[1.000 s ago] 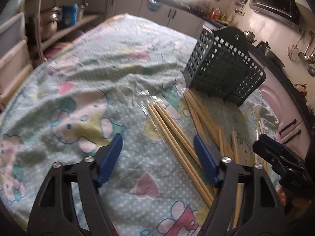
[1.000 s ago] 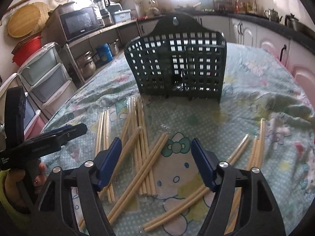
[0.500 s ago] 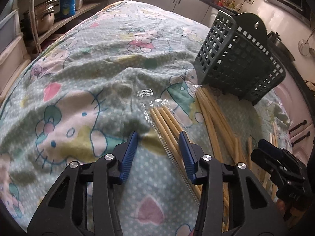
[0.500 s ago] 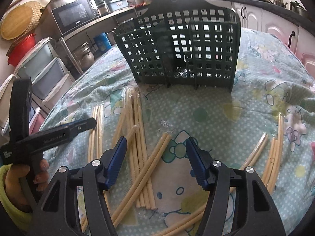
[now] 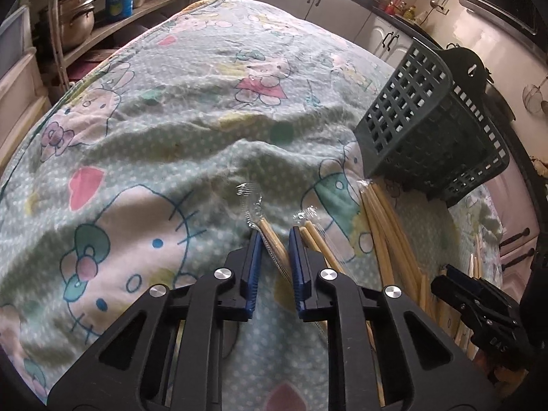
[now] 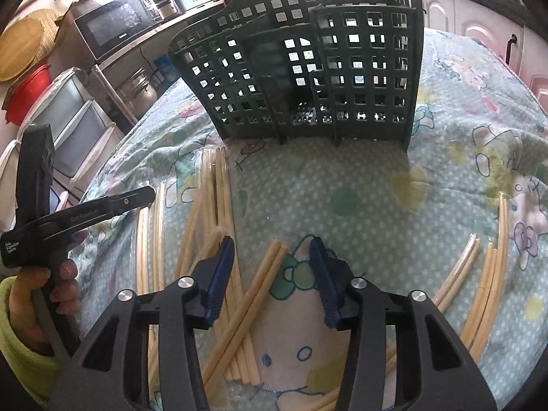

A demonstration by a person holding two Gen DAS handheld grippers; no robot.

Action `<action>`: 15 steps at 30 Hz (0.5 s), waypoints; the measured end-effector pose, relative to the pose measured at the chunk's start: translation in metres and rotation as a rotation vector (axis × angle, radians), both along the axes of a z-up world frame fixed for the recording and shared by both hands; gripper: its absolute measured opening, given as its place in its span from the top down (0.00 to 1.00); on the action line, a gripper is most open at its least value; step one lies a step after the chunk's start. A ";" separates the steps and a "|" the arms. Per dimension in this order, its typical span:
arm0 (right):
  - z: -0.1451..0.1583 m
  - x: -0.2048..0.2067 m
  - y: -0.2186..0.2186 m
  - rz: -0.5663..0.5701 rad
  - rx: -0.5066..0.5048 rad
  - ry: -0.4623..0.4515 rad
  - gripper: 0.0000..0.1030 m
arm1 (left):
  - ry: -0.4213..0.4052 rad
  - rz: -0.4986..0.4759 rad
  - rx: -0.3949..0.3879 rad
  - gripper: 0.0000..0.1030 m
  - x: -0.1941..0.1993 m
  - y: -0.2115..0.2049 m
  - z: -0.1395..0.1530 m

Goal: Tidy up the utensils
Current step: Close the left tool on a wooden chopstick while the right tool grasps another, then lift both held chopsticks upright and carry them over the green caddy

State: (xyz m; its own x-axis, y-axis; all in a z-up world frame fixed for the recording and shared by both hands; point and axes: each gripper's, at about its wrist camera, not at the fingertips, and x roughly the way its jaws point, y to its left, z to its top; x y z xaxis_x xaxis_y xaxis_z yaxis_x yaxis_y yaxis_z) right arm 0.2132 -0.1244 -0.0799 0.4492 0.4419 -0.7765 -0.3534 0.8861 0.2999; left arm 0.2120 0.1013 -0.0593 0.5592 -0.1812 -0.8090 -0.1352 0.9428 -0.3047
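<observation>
Straddling a wrapped pair of chopsticks [image 5: 272, 239], the left gripper [image 5: 275, 239] is low over the cloth-covered bench [image 5: 171, 144], its blue fingers [image 5: 254, 267] drawn in to a narrow gap on either side of the sticks. Whether the pads actually press the wrapper cannot be told from this view; a thin space seems to show beside the right one. The crimped clear end of the wrapper [image 5: 248, 195] pokes out past the fingertips. Just to the right lies a second wrapped pair [image 5: 318, 243], and beyond that a bundle of chopsticks [image 5: 387, 226] runs up to the foot of the dark green utensil basket [image 5: 428, 126], which stands at the right of the bench.

In the right wrist view, the right gripper [image 6: 272, 270] is spread wide and grips nothing. Two bare chopsticks [image 6: 260, 281] lie on the cloth between its fingers, crossing over others underneath. More chopsticks [image 6: 212, 202] fan out on the left toward the basket [image 6: 308, 68], and another group [image 6: 493, 274] lies well apart at the right edge. The basket stands upright with its inner divider visible through the grid. The left hand [image 6: 44, 294], in a yellow-green sleeve, grips its tool's handle at the far left.
</observation>
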 end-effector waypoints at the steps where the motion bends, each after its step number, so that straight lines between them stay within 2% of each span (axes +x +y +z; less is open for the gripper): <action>1: 0.000 0.002 -0.001 0.001 0.008 0.008 0.65 | 0.001 0.000 -0.004 0.90 0.001 0.001 0.000; 6: 0.000 0.011 -0.005 -0.008 0.032 0.034 0.84 | 0.009 0.002 -0.017 0.92 0.007 0.006 0.000; 11: 0.004 0.013 -0.010 0.002 0.057 0.044 0.89 | 0.020 0.005 -0.020 0.92 0.018 0.008 0.000; 15: 0.013 0.011 -0.011 0.026 0.073 0.028 0.90 | 0.025 0.003 -0.025 0.94 0.026 0.009 0.000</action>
